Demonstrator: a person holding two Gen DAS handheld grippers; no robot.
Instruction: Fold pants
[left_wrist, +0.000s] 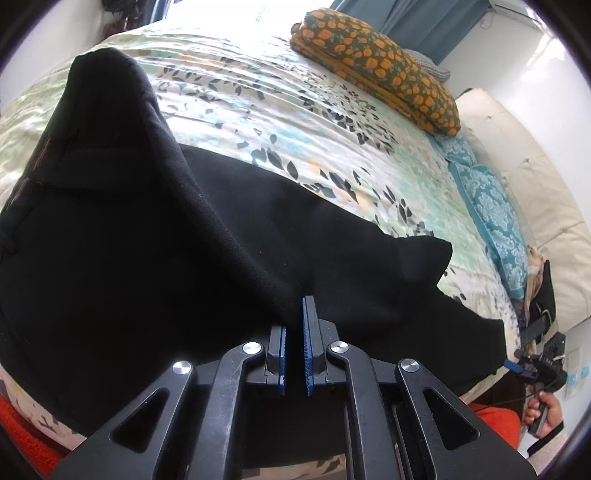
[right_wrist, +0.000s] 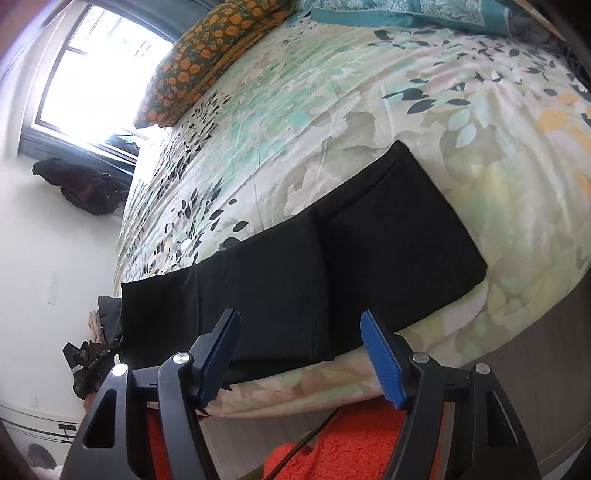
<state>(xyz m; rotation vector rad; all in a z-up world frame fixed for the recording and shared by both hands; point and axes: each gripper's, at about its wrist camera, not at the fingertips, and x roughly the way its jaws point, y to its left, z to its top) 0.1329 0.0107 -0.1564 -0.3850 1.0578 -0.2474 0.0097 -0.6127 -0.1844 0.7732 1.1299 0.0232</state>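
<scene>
Black pants (left_wrist: 155, 236) lie across the leaf-patterned bedspread (left_wrist: 280, 122). One part is pulled up into a tent that runs down to my left gripper (left_wrist: 295, 314). That gripper is shut on the pants, and the cloth covers the tip of its left finger. In the right wrist view the pants (right_wrist: 332, 258) lie as a flat folded band near the bed's edge. My right gripper (right_wrist: 298, 317) hovers open over the band's near edge, with its blue pads (right_wrist: 380, 354) wide apart and touching nothing. It also shows small in the left wrist view, as the right gripper (left_wrist: 543, 363) held in a hand (left_wrist: 546, 410).
A folded orange-flowered blanket (left_wrist: 376, 62) and teal pillows (left_wrist: 491, 206) lie at the head of the bed, by a cream headboard (left_wrist: 535, 177). An orange rug (right_wrist: 354, 443) covers the floor below the bed edge. A window (right_wrist: 96, 70) and a dark heap (right_wrist: 85, 184) are by the wall.
</scene>
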